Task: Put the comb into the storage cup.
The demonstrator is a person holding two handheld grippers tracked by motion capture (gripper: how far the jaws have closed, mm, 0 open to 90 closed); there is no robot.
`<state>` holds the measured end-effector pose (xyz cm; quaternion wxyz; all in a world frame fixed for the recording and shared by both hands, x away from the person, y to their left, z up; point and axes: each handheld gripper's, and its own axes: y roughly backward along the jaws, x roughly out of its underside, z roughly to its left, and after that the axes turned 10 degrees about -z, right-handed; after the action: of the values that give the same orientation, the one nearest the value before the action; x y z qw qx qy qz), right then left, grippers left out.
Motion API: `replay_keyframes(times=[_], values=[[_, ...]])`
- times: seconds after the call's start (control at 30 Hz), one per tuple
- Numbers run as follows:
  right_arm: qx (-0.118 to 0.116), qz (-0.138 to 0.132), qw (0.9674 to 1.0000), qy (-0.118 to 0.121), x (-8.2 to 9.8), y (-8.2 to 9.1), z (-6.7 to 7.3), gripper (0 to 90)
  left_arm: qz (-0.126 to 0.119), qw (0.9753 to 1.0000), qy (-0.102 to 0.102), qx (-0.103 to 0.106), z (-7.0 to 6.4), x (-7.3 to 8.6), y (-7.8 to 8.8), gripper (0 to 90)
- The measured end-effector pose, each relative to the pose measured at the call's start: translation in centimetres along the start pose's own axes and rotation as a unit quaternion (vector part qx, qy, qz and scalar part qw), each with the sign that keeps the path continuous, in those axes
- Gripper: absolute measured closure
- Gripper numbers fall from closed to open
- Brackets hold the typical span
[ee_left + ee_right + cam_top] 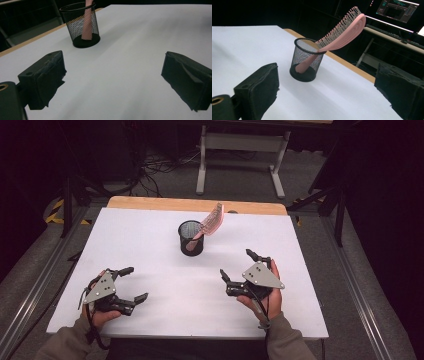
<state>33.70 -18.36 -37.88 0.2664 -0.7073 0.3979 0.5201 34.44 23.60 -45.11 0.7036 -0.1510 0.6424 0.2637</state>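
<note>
Black foam pads gape wide on the left claw (131,284), empty, low on the desk (150,235). Mid-desk, the pink brush (212,220) leans rightward out of the mesh cup (191,238). The right claw (240,265), wide too, sits nearer.

hairbrush (214,220) in cup (191,238), leaning right | cup at counter (150,235) centre-back | tongs apart near front: left (131,285), right (240,265)

High view looks down from above; both gripper views sit low — sharing the mesh cup (191,238).
</note>
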Motion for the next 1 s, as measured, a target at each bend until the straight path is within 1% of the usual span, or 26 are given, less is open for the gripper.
replay_keyframes(times=[0.1, 0.37, 0.6, 0.9, 1.0], values=[[0.0, 0.004, 0.9999, 0.012, 0.2, 0.3, 0.2, 5.9, 0.0, 1.0, -0.002, 0.0, 0.0, 0.0, 0.0, 6.0], [-0.005, 0.012, 0.9997, 0.019, 1.1, 0.8, 0.4, 5.9, -0.003, 1.0, -0.002, 0.0, 0.0, 0.0, 0.1, 5.8], [-0.001, 0.022, 0.9992, 0.034, 1.8, 1.4, 0.5, 5.9, 0.0, 1.0, -0.003, 0.002, 0.0, 0.0, 0.1, 5.8], [0.003, 0.029, 0.9992, 0.027, 2.7, 2.3, -0.1, 5.9, 0.0, 1.0, -0.004, 0.003, 0.0, 0.0, 0.0, 5.8], [0.002, 0.035, 0.9991, 0.023, 3.4, 2.7, -0.3, 5.9, 0.0, 1.0, -0.004, 0.003, 0.0, 0.0, 0.0, 5.8]])
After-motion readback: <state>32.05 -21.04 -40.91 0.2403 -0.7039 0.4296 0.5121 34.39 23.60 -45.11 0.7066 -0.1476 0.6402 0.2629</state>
